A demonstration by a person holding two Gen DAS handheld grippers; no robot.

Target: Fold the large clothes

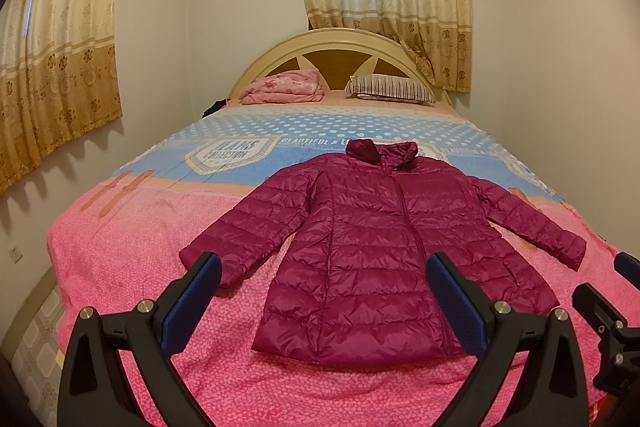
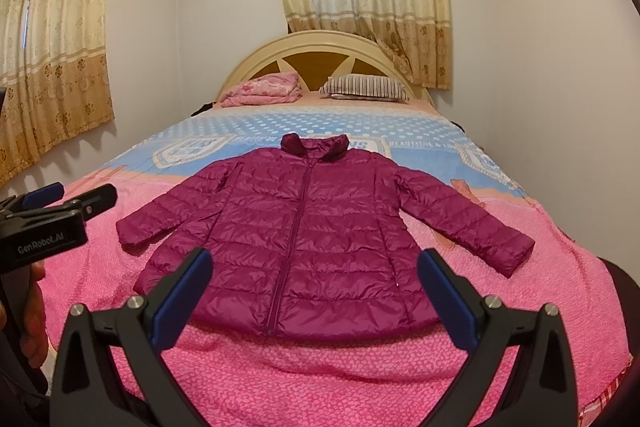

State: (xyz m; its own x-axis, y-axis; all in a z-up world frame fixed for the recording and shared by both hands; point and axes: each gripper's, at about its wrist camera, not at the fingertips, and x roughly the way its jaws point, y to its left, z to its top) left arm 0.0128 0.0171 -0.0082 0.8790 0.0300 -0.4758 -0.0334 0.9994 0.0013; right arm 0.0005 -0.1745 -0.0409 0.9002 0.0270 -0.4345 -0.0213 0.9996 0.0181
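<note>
The bed [image 1: 120, 247] fills everything ahead of both claws, its pink dotted cover nearest them and a blue printed band farther off, with a cream arched headboard [image 1: 340, 47] at the far end. On that cover lies the magenta quilted down jacket [image 1: 360, 247], spread flat, front up and zipped, its collar pointing away from the claws and its hem nearest them; both sleeves angle outward and toward the claws. Far beyond the jacket, against the headboard, sit a folded pink blanket [image 1: 284, 87] and a striped pillow [image 1: 390, 89]. The left gripper [image 1: 322, 301] is released, its blue-padded fingers spread wide and holding nothing, hovering short of the hem with the jacket's lower left half framed between them. The right gripper [image 2: 314, 297] is likewise released and empty, its fingers framing the zip's lower end; the left claw appears off to its left, apart from the cloth. The jacket should handle as light, soft and puffy, with a slick nylon shell that may slide in the pads and spring back after a crease, so a pinch needs to gather shell and filling together. Good holds are likely the sleeve cuff [image 2: 516, 255] just ahead and right of the right claw, the opposite cuff [image 1: 200, 259] by the left claw's left finger, or the hem corners.
</note>
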